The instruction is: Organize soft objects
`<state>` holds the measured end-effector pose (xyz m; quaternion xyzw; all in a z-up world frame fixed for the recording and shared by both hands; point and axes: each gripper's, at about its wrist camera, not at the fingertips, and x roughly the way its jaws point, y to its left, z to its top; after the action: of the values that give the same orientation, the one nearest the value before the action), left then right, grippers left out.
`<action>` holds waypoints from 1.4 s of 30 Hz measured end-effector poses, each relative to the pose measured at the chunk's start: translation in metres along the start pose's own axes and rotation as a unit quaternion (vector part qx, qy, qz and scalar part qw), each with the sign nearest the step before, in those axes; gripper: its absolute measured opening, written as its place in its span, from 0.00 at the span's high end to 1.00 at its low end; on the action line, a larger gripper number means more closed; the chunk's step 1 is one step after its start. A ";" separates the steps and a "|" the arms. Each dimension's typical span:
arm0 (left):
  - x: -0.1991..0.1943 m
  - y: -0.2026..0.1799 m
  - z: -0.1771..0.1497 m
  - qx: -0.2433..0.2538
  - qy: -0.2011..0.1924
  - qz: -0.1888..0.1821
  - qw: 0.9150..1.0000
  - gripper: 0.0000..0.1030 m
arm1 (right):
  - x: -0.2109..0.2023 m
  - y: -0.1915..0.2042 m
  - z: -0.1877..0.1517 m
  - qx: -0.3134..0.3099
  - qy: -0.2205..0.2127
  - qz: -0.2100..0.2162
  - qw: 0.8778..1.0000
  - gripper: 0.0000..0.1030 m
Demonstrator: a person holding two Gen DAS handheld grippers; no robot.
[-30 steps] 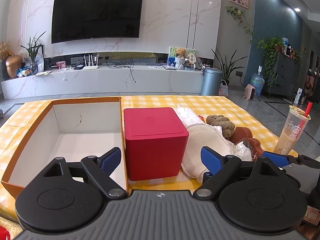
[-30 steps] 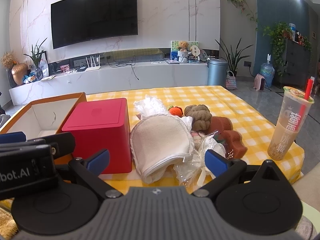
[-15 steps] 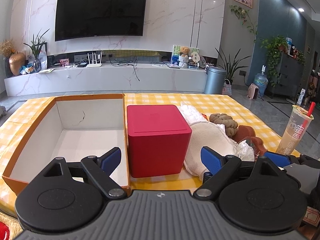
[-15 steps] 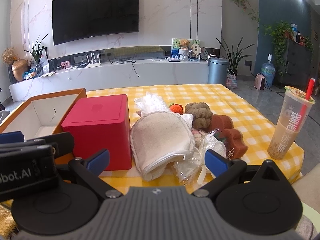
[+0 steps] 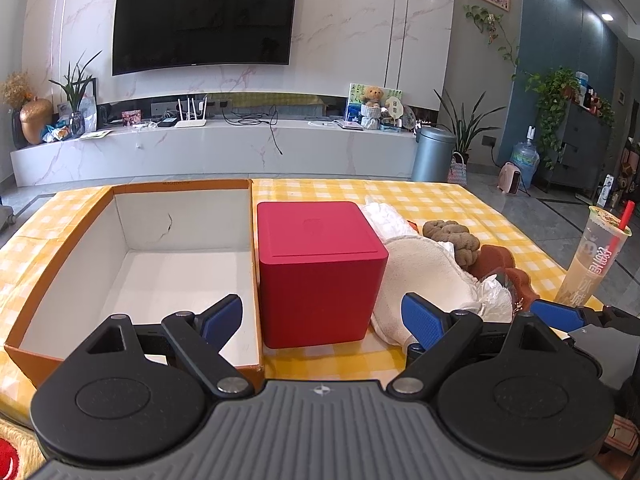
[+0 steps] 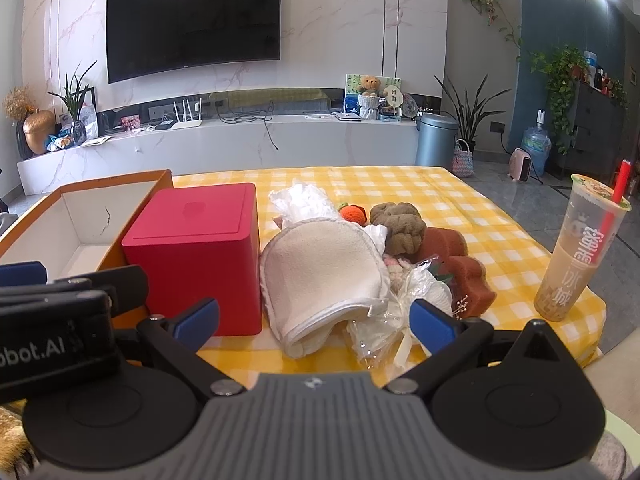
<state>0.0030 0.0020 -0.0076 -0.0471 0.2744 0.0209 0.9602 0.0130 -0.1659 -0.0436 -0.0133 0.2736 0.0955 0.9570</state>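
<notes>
A pile of soft things lies on the yellow checked table: a folded white towel [image 6: 324,272], a brown knotted plush [image 6: 398,226], an orange knitted ball [image 6: 353,213], brown sponges [image 6: 460,264] and crinkled clear plastic bags [image 6: 396,312]. The towel also shows in the left wrist view [image 5: 420,276]. An empty orange cardboard box [image 5: 132,264] with a white inside stands at the left, next to a red cube box [image 5: 320,272]. My left gripper [image 5: 322,322] is open and empty before the red box. My right gripper [image 6: 314,320] is open and empty before the towel.
A milk tea cup with a red straw [image 6: 580,252] stands at the table's right front corner. The left gripper's body [image 6: 48,328] shows at the left of the right wrist view. Behind the table are a TV wall and a white console.
Both grippers have risen a little and drawn slightly back, so the table objects sit lower in view. Nothing on the table has moved.
</notes>
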 end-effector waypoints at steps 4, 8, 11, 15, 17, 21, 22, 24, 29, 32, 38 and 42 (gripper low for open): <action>0.001 -0.001 0.000 -0.001 0.002 0.001 1.000 0.00 | 0.001 0.001 0.000 -0.002 0.001 -0.002 1.000 0.04; 0.001 0.000 0.001 -0.002 0.004 0.003 1.000 0.00 | 0.002 0.001 0.000 -0.002 0.002 -0.001 1.000 0.04; 0.003 0.000 0.000 -0.003 0.007 0.004 1.000 0.00 | 0.003 0.002 0.000 -0.005 0.005 -0.003 1.000 0.04; 0.001 -0.001 0.001 0.002 0.006 0.006 1.000 0.00 | 0.002 0.003 0.000 -0.008 0.002 0.001 1.000 0.04; 0.001 -0.001 0.001 0.002 0.009 0.002 1.000 0.00 | 0.001 0.003 0.000 -0.008 0.001 0.003 1.000 0.04; 0.004 0.001 -0.002 -0.003 0.020 0.001 1.000 0.00 | 0.004 0.005 -0.001 -0.017 0.008 0.002 1.000 0.04; 0.004 0.001 -0.002 -0.003 0.021 0.002 1.000 0.00 | 0.004 0.006 -0.002 -0.021 0.009 -0.001 1.000 0.04; 0.004 0.002 -0.002 -0.002 0.020 0.002 1.000 0.00 | 0.004 0.006 -0.002 -0.021 0.008 -0.001 1.000 0.04; 0.003 0.001 -0.003 0.000 0.019 0.001 1.000 0.00 | 0.004 0.006 -0.002 -0.019 0.007 0.000 1.000 0.04; 0.002 0.000 -0.001 0.001 0.021 -0.001 1.000 0.00 | 0.001 0.008 -0.002 -0.026 0.001 -0.018 1.000 0.03; -0.012 0.008 0.008 -0.023 -0.009 -0.009 1.000 0.00 | -0.005 -0.009 0.012 -0.003 0.016 -0.057 0.998 0.03; -0.015 0.009 0.012 -0.025 -0.017 -0.010 1.000 0.00 | -0.005 -0.038 0.024 0.028 0.031 -0.077 0.996 0.03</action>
<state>-0.0038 0.0121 0.0097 -0.0729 0.2575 0.0191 0.9633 0.0290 -0.2021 -0.0215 -0.0110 0.3040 0.0132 0.9525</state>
